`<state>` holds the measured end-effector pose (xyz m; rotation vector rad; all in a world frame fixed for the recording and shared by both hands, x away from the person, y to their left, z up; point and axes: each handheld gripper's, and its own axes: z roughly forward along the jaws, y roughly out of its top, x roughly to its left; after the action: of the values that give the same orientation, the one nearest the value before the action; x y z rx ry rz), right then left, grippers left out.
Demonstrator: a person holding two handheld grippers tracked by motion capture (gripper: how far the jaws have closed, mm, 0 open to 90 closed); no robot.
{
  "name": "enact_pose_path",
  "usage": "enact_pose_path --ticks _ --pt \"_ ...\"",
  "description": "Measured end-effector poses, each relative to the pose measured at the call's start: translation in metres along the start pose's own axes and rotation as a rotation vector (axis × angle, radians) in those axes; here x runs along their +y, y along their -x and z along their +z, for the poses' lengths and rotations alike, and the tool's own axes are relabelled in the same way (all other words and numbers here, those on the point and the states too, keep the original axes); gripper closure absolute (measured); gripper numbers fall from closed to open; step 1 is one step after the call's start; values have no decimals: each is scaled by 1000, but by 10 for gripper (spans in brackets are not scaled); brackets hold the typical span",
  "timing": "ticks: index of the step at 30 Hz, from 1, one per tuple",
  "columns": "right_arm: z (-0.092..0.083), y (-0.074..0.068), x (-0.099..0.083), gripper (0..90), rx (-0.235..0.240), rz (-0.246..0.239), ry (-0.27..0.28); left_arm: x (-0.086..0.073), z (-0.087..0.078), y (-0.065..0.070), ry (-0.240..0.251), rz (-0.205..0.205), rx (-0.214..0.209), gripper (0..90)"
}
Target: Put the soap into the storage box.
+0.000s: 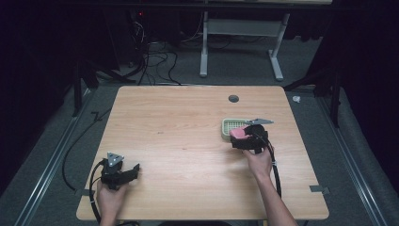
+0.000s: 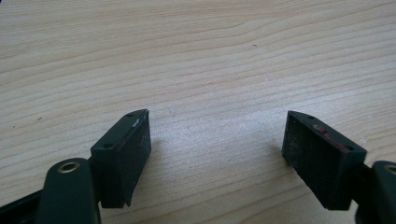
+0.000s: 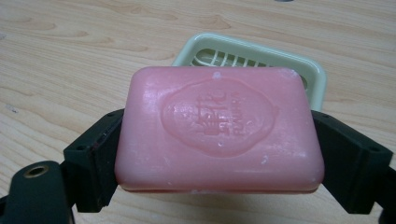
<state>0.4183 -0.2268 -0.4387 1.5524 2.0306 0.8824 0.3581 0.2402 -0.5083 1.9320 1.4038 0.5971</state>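
Your right gripper (image 3: 219,154) clamps a pink, rounded soap (image 3: 218,128) with an embossed oval stamp, just at the green dish's (image 3: 308,70) 6 o'clock edge, while your left gripper (image 2: 215,154) gapes wide and empty over the pale wood table (image 1: 179,122), dark room beyond.

The left gripper (image 1: 123,173) sits low near the person's own edge of the desk, held from behind by the left hand (image 1: 110,197), its jaws spread wide with nothing between them. The right forearm reaches forward and slightly inward, and the right hand (image 1: 259,160) holds the right gripper (image 1: 244,136) farther out, its jaws pressed against both short ends of a pink soap bar (image 3: 219,130).
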Motion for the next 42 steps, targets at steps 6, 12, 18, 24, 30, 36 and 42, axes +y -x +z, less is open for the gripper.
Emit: enact_pose_path --ticks 6,12,18,24,30,36,42 --pt "8 1 6 135 -4 21 -7 0 0 0 -1 2 0 239" --pt "13 4 16 135 -26 37 -15 0 0 0 -2 2 0 238" --pt "18 5 19 135 -27 54 -28 0 0 0 0 3 0 238" --pt "24 5 27 134 -36 51 -35 0 0 0 0 3 0 238" --pt "30 5 31 134 -35 60 -42 0 0 0 -2 6 0 237" --pt "40 5 37 134 -40 61 -54 0 0 0 -3 11 -4 237" --pt "48 7 36 134 -31 85 -63 0 0 0 -3 11 -4 237"
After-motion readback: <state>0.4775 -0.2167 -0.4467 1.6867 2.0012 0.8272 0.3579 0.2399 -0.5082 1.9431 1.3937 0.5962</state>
